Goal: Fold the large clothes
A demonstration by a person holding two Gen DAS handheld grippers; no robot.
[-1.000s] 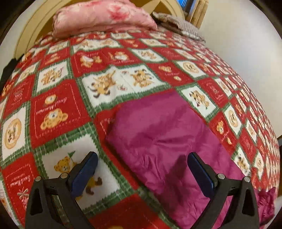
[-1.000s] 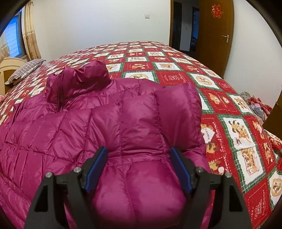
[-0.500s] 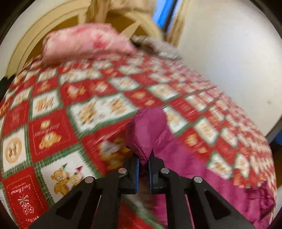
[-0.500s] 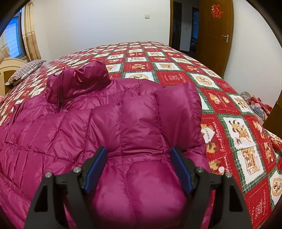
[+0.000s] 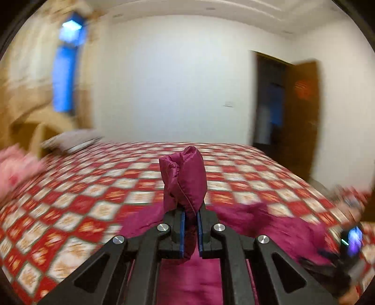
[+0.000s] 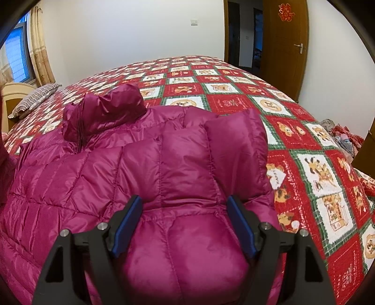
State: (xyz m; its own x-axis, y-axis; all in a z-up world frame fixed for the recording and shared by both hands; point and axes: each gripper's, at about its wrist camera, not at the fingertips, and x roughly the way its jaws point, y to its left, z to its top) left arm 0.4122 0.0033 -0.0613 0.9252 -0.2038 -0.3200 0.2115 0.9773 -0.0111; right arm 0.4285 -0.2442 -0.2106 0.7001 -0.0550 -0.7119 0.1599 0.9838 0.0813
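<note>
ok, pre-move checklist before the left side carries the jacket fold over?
1. Left gripper shut on a corner of the magenta down jacket: ok.
2. Pinched fabric stands clear above the pads: ok.
3. Right gripper holding the jacket: not ok, its jaws are wide open, with padding bulging between them.
4. Quilted bedspread bare beyond the jacket for laying the fold: ok.
5. Collar flat: not ok, bunched up.
6. Left view sharp enough to judge the landing spot: not ok, blurred.

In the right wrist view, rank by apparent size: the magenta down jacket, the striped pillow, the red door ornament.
Largest to smallest, as they look:
1. Magenta down jacket, though it lies nearest the camera, which inflates it.
2. Striped pillow, far off by the headboard.
3. Red door ornament, farthest away, so its true size is unsure.
</note>
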